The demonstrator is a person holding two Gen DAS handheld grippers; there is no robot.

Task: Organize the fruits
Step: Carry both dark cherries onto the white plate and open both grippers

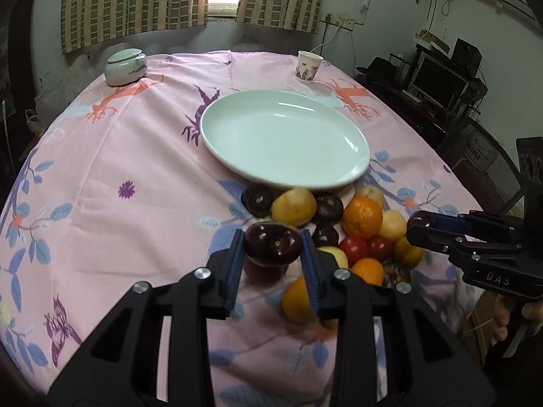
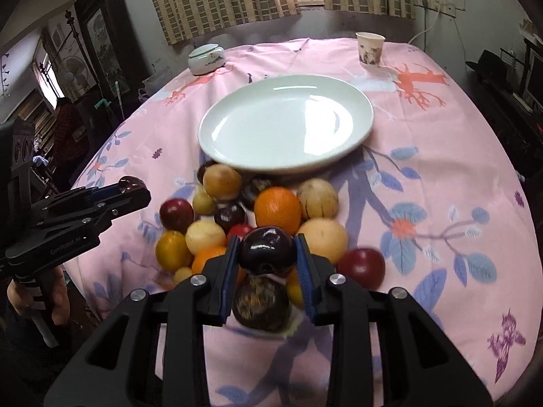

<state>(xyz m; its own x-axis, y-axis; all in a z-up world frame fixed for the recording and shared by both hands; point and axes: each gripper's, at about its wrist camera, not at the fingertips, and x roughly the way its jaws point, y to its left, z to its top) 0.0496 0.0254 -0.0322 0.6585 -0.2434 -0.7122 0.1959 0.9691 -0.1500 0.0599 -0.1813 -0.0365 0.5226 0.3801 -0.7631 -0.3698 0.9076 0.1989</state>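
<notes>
The left gripper [image 1: 272, 242] has its jaws clenched on a dark red plum [image 1: 272, 243], held just above the near edge of the fruit heap. The right gripper [image 2: 267, 249] likewise has its jaws closed on a dark purple plum [image 2: 267, 248], raised over the middle of the same heap. Seen from the opposite camera, each gripper shows a dark fruit at its tip, which bears out both grasps.

Below and ahead of the jaws, the fruit pile [image 2: 237, 217] lies on the bench, which is covered with a pink floral tablecloth [image 1: 118, 169]. It holds oranges, yellowish fruits, red fruits and more dark plums, packed so that they touch one another. An orange [image 2: 277, 209] sits near the pile's centre.

Directly beyond the pile, touching or nearly touching its far fruits, rests a large white oval plate [image 1: 285, 135], with nothing on it. Its long axis runs roughly crosswise to both grippers. The plate lies straight ahead of both sets of jaws; neither is clearly nearer.

At the far edge of the bench stand a lidded ceramic jar [image 1: 125, 66] and a paper cup [image 1: 309, 66], well apart from the fruit.

Fruits directly beneath the jaws are blurred and partly hidden, so their kinds and number cannot be told.
</notes>
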